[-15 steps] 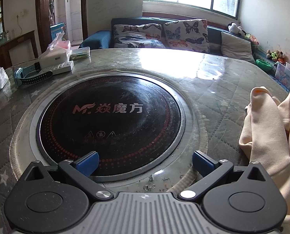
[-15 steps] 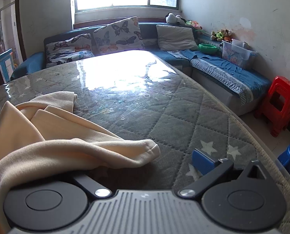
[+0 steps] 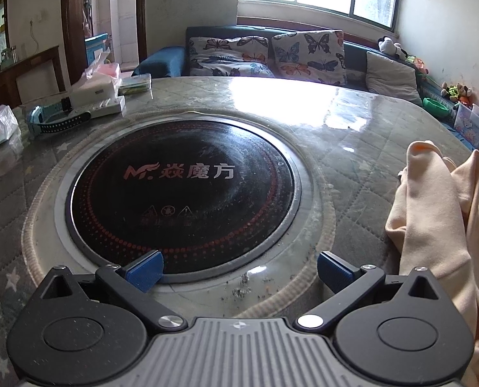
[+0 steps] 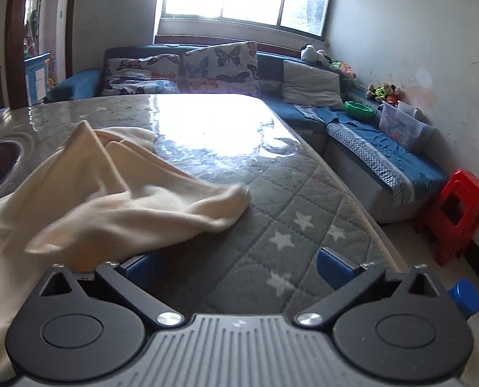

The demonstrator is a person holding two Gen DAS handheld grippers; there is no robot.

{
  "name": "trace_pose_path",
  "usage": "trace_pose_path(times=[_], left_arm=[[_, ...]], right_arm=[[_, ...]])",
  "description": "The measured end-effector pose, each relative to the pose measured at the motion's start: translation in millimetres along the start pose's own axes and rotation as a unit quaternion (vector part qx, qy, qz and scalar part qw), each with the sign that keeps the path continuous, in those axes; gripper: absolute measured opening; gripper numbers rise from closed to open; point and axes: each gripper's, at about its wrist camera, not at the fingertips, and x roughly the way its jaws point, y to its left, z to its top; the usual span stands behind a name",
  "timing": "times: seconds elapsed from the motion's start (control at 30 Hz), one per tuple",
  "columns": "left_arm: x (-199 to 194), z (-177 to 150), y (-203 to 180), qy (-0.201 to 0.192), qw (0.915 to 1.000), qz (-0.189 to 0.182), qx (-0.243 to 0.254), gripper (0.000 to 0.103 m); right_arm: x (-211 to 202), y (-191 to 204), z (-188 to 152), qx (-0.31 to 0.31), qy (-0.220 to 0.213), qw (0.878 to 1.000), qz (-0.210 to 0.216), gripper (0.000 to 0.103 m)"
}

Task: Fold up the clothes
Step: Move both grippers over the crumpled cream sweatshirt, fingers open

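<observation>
We are in a living room at a big round table [image 4: 304, 200] with a grey quilted star cover under clear plastic. A cream-coloured soft cloth garment [image 4: 116, 193] lies bunched and rumpled on the table, on the right of the black round cooker plate [image 3: 181, 193] set in the middle. It is not folded flat.

Our right gripper [image 4: 239, 266] is spread wide and holds nothing; the garment sits just beside its left finger. Our left gripper [image 3: 239, 271] is also spread wide and empty, over the cooker rim.

We think we next need to grab an edge or sleeve and spread the garment out.

Only the left view shows the whole cooker and a white box [image 3: 94, 93]. Only the right view shows the sleeve end [image 4: 233, 200] and a red plastic stool [image 4: 455, 213].
</observation>
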Motion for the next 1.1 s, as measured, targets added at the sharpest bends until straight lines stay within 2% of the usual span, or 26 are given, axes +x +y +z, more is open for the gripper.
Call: trace_pose_path(times=[0.2, 0.4, 0.6, 0.73, 1.1], left_arm=[[-39.6, -8.4, -10.9, -0.017, 0.9991, -0.025, 0.029, 0.103], [-55.7, -3.2, -24.0, -0.024, 0.9978, -0.041, 0.047, 0.103], [-69.7, -8.6, -39.3, -0.024, 0.9963, -0.057, 0.06, 0.103], [-75.7, -14.9, -46.4, -0.021, 0.9954, -0.059, 0.073, 0.103], [-82.7, -24.5, -55.2, -0.017, 0.9931, -0.052, 0.104, 0.103]], right_arm=[[-34.0, 6.6, -9.9, 0.002, -0.007, 1.0, 0.008, 0.103], [-55.6, 7.3, -17.0, 0.02, 0.004, 0.999, 0.037, 0.103], [-74.8, 16.6, -24.4, 0.006, 0.004, 0.998, 0.055, 0.103], [-83.3, 24.8, -30.5, 0.004, 0.008, 0.997, 0.075, 0.103], [-95.9, 39.6, -41.1, 0.009, 0.019, 0.996, 0.092, 0.103]])
